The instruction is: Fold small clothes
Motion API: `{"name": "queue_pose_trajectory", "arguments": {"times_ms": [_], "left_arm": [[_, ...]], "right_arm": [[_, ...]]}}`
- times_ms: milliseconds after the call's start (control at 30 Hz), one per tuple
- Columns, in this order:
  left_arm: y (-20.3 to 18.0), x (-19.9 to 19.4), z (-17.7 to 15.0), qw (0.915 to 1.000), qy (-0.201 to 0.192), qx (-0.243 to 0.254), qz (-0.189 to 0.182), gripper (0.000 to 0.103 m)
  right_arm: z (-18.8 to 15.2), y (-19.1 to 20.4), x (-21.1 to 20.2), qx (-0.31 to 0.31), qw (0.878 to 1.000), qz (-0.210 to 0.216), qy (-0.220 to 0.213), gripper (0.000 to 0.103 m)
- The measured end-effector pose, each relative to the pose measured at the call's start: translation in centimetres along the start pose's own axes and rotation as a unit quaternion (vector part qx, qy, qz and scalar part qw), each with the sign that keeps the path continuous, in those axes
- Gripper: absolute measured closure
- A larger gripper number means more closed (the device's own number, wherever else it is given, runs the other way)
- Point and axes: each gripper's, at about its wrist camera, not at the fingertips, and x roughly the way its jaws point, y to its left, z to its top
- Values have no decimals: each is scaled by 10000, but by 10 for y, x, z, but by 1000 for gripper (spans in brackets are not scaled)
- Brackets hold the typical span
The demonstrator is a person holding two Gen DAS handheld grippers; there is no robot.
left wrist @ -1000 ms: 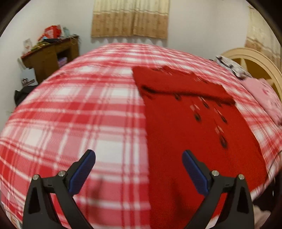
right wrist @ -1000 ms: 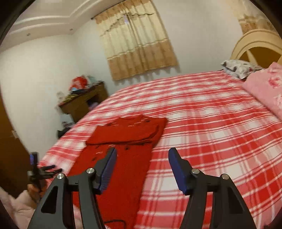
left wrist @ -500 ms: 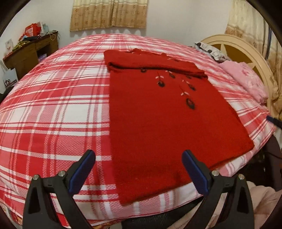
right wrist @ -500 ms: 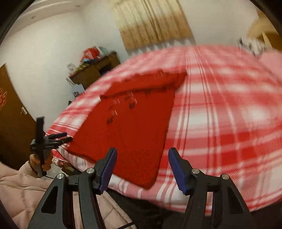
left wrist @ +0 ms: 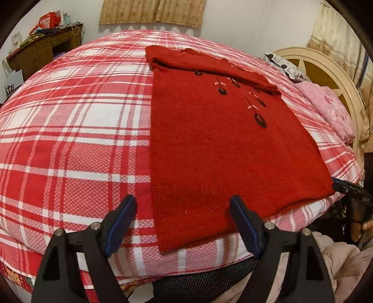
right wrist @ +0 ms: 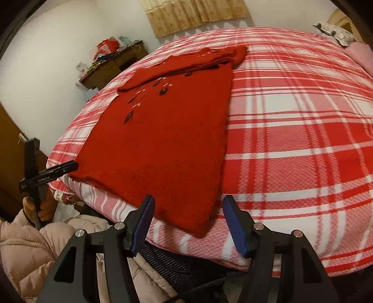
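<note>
Left gripper point(left wrist: 183, 223) jaws wide, holding nothing, low at the near bed edge; red knit sweater's point(left wrist: 221, 139) near hem corner sits between the jaws, just ahead. Right gripper point(right wrist: 187, 222) jaws wide too, empty, the sweater's other hem corner between them. Sweater lies flat on the red-and-white plaid bedspread point(left wrist: 77, 130), top part folded over at the far end, dark embroidered motifs point(left wrist: 260, 120) below the fold. Further off: pink pillow point(left wrist: 326, 107) and cream headboard point(left wrist: 326, 70) right of the left jaws, cluttered wooden desk point(left wrist: 44, 51) far left, curtain point(left wrist: 151, 11) behind
</note>
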Motion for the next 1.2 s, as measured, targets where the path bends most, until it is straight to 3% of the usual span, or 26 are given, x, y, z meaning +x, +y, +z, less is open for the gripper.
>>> {"name": "queue_pose_trajectory", "arguments": {"times_ms": [133,233,300,367,600,733,833,933,1033,1200], "left_arm": [[-1,-1,-2,10000,70,16,-38,36],[3,-2,0,9997,120,-120,-184,44],[7,-3,0,9991,181,-238,-296,50],[8,-3,0,9988,260,-248,-320,54],[9,-9,-11,9989,409,-37,-242,49],[5,-7,-9,9981,415,-120,-439,27],[-2,-4,-10,9986,390,-38,-345,20],[-2,-4,-9,9986,345,-111,-382,18],[9,-6,-6,9961,346,-464,-660,18],[25,-7,-5,9888,334,-1002,-1054,23]], "right_arm": [[-1,12,10,-258,9995,-76,163,45],[1,8,12,-145,9996,-140,186,59],[3,0,11,52,9997,-97,214,74],[3,-4,8,178,9995,22,242,79],[2,-6,9,292,9994,100,142,79],[6,-11,4,398,9992,30,98,79],[7,-20,-1,596,9982,62,54,76],[5,-24,0,695,9974,200,71,70],[5,-16,0,528,9982,253,94,55],[3,0,7,98,9998,52,172,56]]}}
